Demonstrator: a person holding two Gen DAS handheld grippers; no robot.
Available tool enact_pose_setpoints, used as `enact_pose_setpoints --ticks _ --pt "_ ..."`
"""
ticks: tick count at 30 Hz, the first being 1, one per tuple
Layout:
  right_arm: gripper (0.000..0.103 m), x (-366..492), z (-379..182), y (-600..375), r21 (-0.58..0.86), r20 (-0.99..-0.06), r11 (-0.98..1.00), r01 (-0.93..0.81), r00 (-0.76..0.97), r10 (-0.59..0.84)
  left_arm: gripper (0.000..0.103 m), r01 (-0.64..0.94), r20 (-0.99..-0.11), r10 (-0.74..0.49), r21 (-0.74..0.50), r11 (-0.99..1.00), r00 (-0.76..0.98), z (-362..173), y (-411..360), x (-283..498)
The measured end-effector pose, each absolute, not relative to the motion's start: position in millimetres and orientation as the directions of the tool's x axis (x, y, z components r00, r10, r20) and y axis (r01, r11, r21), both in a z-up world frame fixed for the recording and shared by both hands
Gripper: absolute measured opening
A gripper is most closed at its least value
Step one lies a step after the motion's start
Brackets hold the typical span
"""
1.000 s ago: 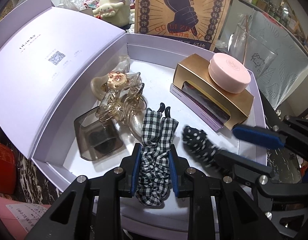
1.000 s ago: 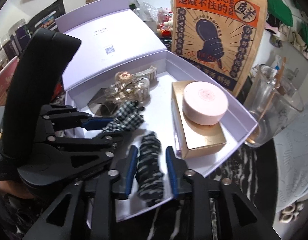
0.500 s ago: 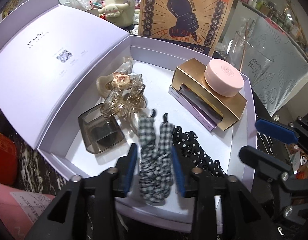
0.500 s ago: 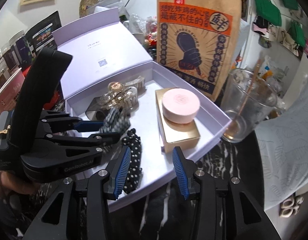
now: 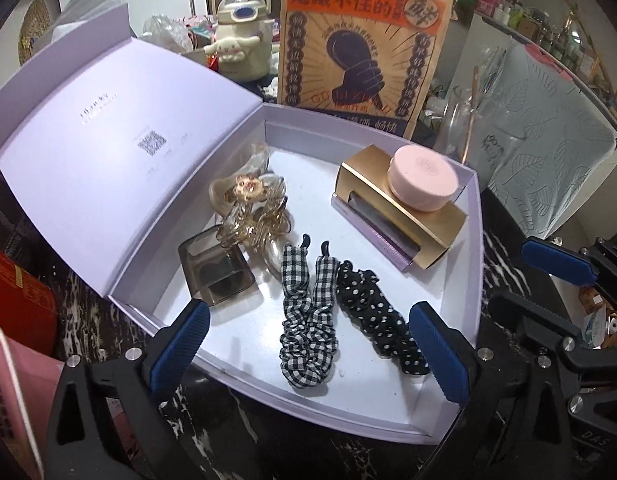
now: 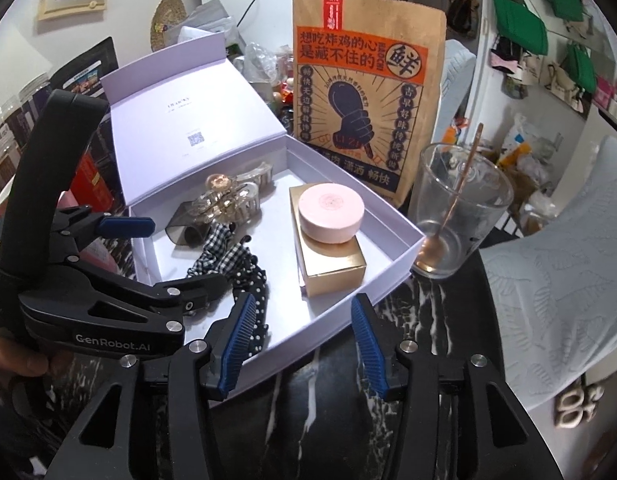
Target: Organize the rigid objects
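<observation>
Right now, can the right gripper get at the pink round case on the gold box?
Probably yes. The right gripper is open and empty, and the pink round case sits uncovered on top of the gold box, with only the lavender box's low wall between them.

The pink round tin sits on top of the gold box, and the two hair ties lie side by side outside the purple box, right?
Not quite. The hair ties, the checked one and the dotted one, lie side by side inside the purple box, on its floor, as the left wrist view shows. The pink tin does sit on the gold box.
</observation>
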State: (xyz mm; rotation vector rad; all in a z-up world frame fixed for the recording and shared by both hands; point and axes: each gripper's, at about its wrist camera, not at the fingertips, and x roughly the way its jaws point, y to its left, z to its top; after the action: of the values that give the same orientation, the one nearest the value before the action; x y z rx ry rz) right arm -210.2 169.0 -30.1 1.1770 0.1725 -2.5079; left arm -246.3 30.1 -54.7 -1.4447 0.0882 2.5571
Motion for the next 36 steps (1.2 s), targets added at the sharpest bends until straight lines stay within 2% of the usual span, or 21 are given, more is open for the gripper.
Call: enact_pose_setpoints --ticks 4,6,12,17,20,28,36 --pt "0.05 -203.0 -19.0 169.6 0.028 -0.746 -0.926 0.375 -0.609 -0.269 0.102 -0.202 -0.831 0.144 -0.039 -0.979 -0.537 -37.1 27.0 -239.4" --pt "0.056 -200.5 -12.9 170.3 0.027 -0.734 -0.925 0.378 -0.621 -0.275 0.102 -0.191 -0.821 0.127 -0.022 -0.981 -0.556 -26.8 25.9 -231.8" --pt "0.058 -192.2 6.9 169.1 0.008 -0.696 -0.922 0.386 -0.66 -0.282 0.102 -0.18 -0.79 0.115 -0.006 -0.984 -0.602 -1.8 23.6 -226.0" --pt "0.07 -184.6 24.5 166.6 -0.009 -0.659 -0.918 0.396 -0.693 -0.293 0.102 -0.163 -0.771 0.098 0.007 -0.987 -0.629 15.5 20.9 -220.3" --pt "0.082 -178.9 33.4 165.7 -0.024 -0.64 -0.918 0.395 -0.712 -0.29 0.102 -0.155 -0.755 0.09 0.016 -0.988 -0.649 25.3 19.1 -214.6" --pt "0.085 -162.3 54.8 169.6 -0.044 -0.59 -0.925 0.378 -0.757 -0.281 0.102 -0.149 -0.712 0.11 -0.007 -0.989 -0.694 47.4 14.5 -190.9" --pt "0.085 -141.1 64.8 175.3 -0.039 -0.569 -0.931 0.364 -0.774 -0.279 0.102 -0.128 -0.677 0.076 0.028 -0.991 -0.732 62.7 14.0 -159.1"
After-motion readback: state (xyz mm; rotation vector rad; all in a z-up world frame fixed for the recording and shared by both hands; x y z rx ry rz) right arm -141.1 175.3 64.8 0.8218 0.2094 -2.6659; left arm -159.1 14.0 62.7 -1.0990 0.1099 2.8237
